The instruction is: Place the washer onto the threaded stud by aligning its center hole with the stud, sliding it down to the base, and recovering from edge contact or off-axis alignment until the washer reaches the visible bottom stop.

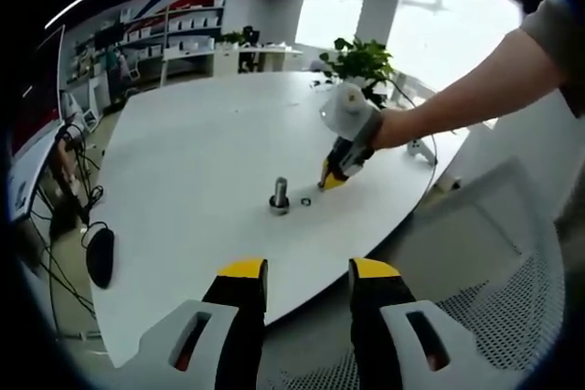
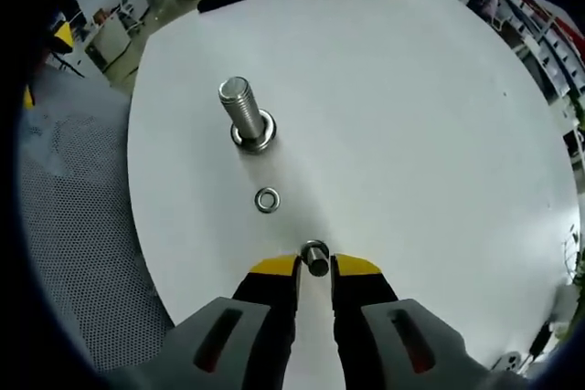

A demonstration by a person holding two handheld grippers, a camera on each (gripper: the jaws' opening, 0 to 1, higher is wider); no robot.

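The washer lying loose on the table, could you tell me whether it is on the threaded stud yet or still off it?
Off. The washer lies flat on the white table, apart from the upright threaded stud.

A plain white round tabletop (image 2: 411,134) is seen at the frame's centre. A shiny silver threaded steel stud (image 2: 243,109) and a silver metal ring washer (image 2: 267,199) are shown. Yellow tips on black-and-grey jaws are borne by the right gripper (image 2: 315,267).

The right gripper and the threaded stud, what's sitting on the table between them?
In the right gripper view, a second washer lies flat on the white table between the right gripper, which pinches a washer, and the threaded stud.
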